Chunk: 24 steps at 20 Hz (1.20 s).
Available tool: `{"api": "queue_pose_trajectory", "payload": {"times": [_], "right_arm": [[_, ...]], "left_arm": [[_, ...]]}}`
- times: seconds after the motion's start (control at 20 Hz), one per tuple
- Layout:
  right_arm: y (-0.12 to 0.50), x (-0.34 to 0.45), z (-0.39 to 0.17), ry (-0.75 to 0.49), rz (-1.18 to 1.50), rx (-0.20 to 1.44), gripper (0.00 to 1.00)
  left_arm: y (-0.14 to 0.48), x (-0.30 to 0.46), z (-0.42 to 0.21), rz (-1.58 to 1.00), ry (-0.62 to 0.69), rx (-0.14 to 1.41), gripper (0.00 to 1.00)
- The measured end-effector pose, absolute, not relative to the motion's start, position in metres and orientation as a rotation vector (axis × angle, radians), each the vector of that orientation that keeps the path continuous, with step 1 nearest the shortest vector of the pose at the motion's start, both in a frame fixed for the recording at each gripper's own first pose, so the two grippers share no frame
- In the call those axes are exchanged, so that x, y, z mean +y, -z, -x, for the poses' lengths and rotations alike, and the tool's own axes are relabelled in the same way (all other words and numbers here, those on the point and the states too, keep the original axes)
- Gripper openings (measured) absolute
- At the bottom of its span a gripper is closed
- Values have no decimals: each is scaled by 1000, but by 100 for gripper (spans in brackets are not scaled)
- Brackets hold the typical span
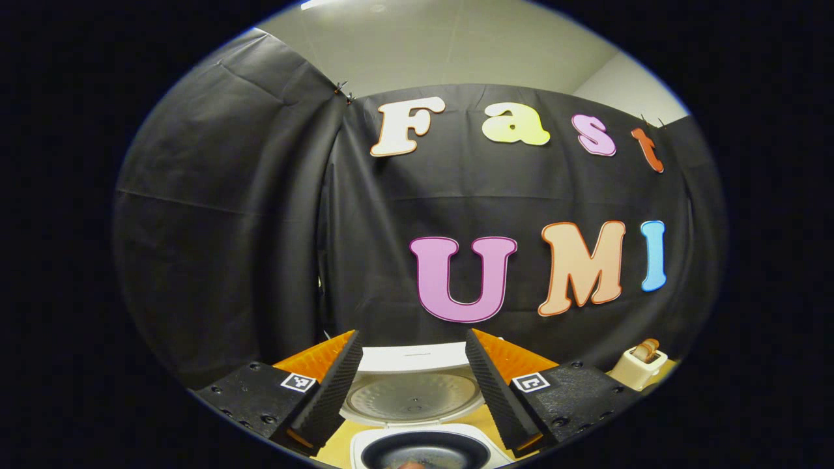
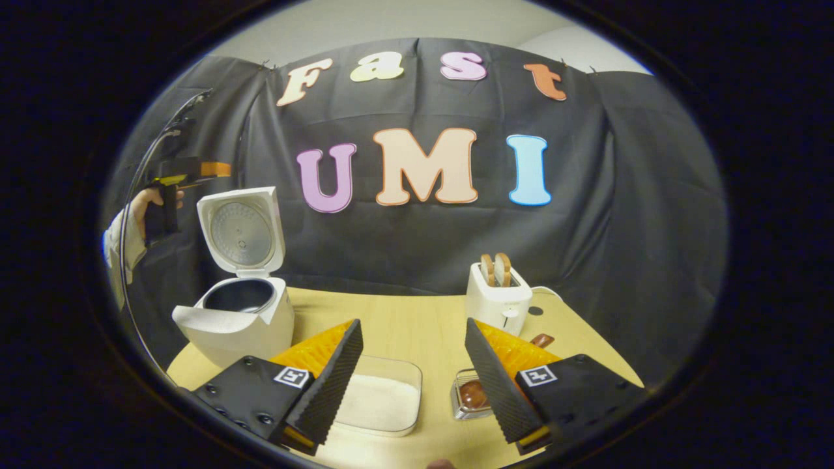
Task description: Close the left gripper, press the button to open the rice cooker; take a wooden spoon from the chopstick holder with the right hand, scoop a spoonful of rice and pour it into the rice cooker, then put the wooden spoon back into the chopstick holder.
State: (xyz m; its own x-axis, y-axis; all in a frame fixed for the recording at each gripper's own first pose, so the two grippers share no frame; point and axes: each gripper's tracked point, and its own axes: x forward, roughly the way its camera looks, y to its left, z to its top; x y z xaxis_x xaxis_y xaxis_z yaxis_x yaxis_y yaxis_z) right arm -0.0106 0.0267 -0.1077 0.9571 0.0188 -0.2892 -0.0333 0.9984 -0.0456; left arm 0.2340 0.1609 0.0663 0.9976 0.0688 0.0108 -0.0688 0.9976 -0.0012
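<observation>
The white rice cooker (image 2: 238, 319) stands open at the table's left, its lid (image 2: 241, 231) upright and the dark inner pot (image 2: 238, 294) bare. A hand holds my left gripper (image 2: 195, 170) high above and left of the cooker. In the left gripper view, the left gripper (image 1: 413, 335) is open, with the cooker's lid (image 1: 410, 397) and pot (image 1: 423, 451) showing below between its fingers. My right gripper (image 2: 413, 324) is open and holds nothing, low over the table's front. Under it lie a clear container of rice (image 2: 381, 398) and a wire chopstick holder (image 2: 461, 397) with a brown wooden spoon (image 2: 472, 394) in it.
A white toaster (image 2: 498, 294) with two slices of bread stands at the back right of the wooden table (image 2: 404, 322), also at the right in the left gripper view, toaster (image 1: 642, 363). A cable hangs at the far left beside the sleeve (image 2: 120, 244).
</observation>
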Motion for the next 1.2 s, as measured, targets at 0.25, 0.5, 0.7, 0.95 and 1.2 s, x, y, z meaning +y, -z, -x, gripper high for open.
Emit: {"api": "queue_pose_trajectory", "payload": {"times": [0.25, 0.5, 0.7, 0.95, 1.2], "right_arm": [[112, 33, 19, -4, 82, 300, 100], [119, 29, 26, 21, 75, 324, 99], [117, 29, 25, 12, 84, 319, 99], [113, 28, 20, -17, 74, 311, 99], [111, 30, 17, -62, 80, 312, 99]], "left_arm": [[-53, 173, -283, 7, -80, 52, 93], [-28, 166, -309, -21, -71, 111, 93], [-24, 162, -312, -4, -81, 128, 94], [-21, 159, -302, 9, -87, 153, 95], [-20, 160, -298, 12, -94, 155, 94]]}}
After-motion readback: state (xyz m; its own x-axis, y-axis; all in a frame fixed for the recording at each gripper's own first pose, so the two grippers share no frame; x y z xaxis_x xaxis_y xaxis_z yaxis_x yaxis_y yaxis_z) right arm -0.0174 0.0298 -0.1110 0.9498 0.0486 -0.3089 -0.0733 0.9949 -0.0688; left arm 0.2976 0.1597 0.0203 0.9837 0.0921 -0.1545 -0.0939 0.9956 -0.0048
